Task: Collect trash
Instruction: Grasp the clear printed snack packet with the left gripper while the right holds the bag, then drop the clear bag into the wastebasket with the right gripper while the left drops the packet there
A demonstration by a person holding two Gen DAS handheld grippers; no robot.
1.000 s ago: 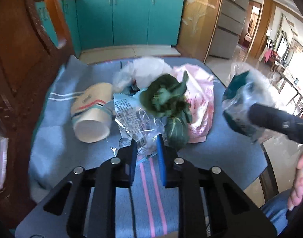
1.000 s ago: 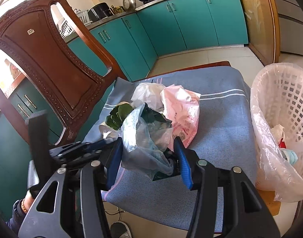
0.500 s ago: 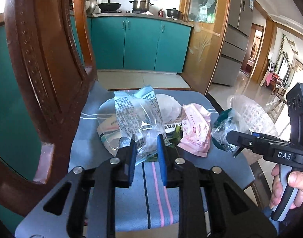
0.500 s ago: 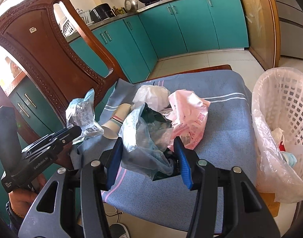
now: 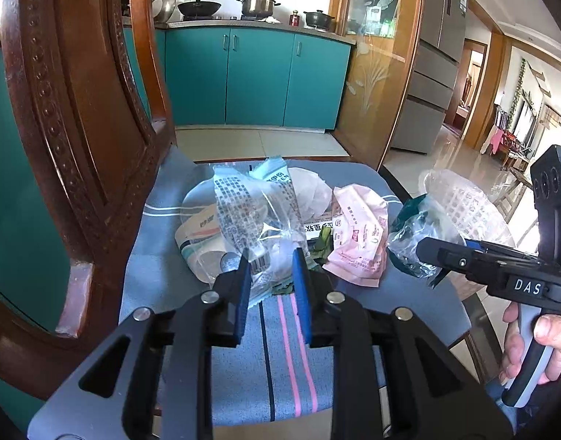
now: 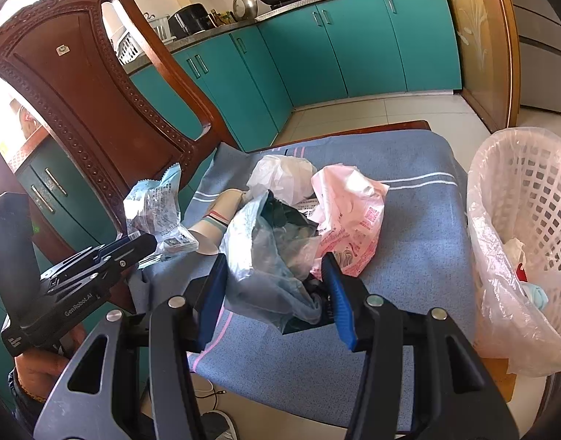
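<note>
Left tool (image 5: 269,271) lifted clear printed wrapper (image 5: 251,212) off pile; right tool (image 6: 273,286) clamps teal bag (image 6: 266,256); both ready for basket (image 6: 530,198)

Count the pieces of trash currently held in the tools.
2: a clear printed wrapper in the left tool, and a crumpled bluish plastic bag in the right tool.

Premises: a home kitchen opening onto a living area; teal base cabinets (image 5: 258,77) under a counter; stockpot (image 5: 258,3) and wok (image 5: 199,7) on the hob; refrigerator (image 5: 434,62) alongside; carved wooden dining chair (image 6: 86,110) in foreground.
</note>
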